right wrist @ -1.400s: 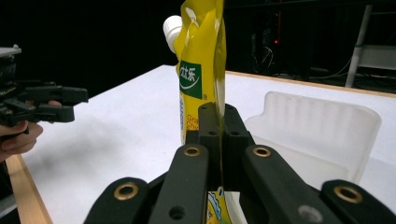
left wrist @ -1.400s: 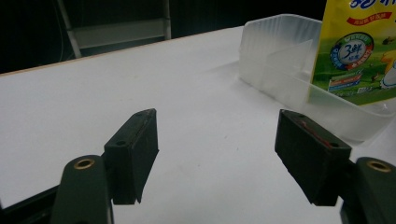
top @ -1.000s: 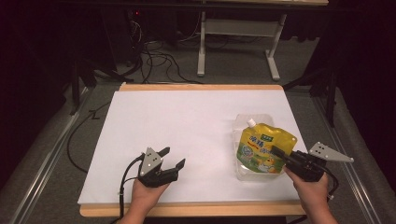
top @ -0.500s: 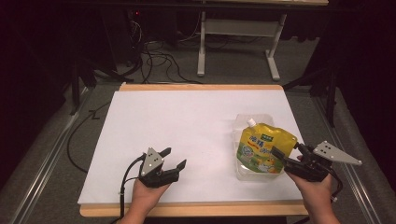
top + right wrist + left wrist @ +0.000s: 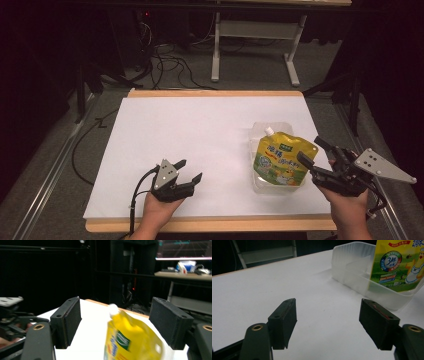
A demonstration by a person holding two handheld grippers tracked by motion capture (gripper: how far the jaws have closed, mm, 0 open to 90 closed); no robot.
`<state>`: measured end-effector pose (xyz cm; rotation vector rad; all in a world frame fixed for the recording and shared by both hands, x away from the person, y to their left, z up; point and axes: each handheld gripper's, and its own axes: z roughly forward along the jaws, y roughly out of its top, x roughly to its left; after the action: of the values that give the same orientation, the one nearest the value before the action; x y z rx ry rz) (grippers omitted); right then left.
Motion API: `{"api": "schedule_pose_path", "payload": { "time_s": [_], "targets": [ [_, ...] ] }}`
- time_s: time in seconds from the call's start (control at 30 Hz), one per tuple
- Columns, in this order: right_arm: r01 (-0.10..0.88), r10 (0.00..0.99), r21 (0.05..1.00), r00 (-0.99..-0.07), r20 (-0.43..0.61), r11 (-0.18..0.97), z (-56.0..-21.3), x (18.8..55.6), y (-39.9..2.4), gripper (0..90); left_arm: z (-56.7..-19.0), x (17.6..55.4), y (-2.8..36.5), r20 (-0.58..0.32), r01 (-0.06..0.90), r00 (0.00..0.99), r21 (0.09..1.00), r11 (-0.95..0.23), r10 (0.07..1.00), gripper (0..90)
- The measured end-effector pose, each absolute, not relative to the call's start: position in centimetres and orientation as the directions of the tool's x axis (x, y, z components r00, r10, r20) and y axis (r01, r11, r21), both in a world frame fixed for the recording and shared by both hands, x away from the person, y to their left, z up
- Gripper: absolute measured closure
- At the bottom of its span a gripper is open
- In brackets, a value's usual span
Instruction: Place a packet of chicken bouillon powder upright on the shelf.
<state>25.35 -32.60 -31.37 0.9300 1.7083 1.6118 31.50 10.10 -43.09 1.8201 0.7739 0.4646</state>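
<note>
1. The right gripper (image 5: 311, 154) is sitting at the table's (image 5: 200, 130) right front edge, held up off the surface in the right hand (image 5: 350, 207), with its jaws pointing left and slightly away, toward the pouch.
2. Its jaws have just been opening and are standing wide apart now. The pads are pressing on nothing.
3. In the right gripper view the yellow pouch (image 5: 130, 340) is showing between and beyond the two jaws, blurred and clear of both pads. Its white spout (image 5: 113, 309) is pointing up.
4. The pouch (image 5: 282, 160) is standing tilted in a clear plastic tray (image 5: 260, 131) on the right half of the white sheet (image 5: 190, 135), just left of the right gripper's tips.
5. The left gripper (image 5: 191, 170) is resting low at the front of the sheet, left of centre. The left hand (image 5: 159, 210) is wrapping it from behind, with the forearm coming in from the bottom edge and the grey plate facing up.
6. Its jaws are also standing wide open with bare sheet between them, aiming right and away.
7. In the left gripper view, the tray (image 5: 352, 272) with the pouch (image 5: 399, 262) in it is sitting ahead and to the right, well apart from the jaws.
8. A cable (image 5: 137, 192) is trailing off the left gripper toward the front edge.
</note>
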Motion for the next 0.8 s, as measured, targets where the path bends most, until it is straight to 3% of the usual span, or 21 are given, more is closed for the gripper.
{"api": "schedule_pose_path", "payload": {
  "time_s": [0.3, 0.53, 0.8],
  "targets": [
    [0.075, 0.723, 0.996, -0.691, 0.016, 0.05, -31.0, 24.4, -28.5, 23.3, -43.1, 31.4, 9.9, -0.045, 0.287, 0.723, 0.927, -0.241, 0.689, 30.5],
    [0.162, 0.685, 0.981, -0.727, 0.047, 0.103, -34.2, 25.8, -25.7, 20.8, -43.1, 31.3, 9.8, -0.039, 0.284, 0.729, 0.926, -0.25, 0.683, 30.1],
    [0.293, 0.657, 0.938, -0.746, 0.105, 0.183, -40.0, 27.4, -22.6, 20.4, -43.1, 31.3, 9.9, -0.043, 0.284, 0.73, 0.927, -0.246, 0.682, 29.7]
  ]
}}
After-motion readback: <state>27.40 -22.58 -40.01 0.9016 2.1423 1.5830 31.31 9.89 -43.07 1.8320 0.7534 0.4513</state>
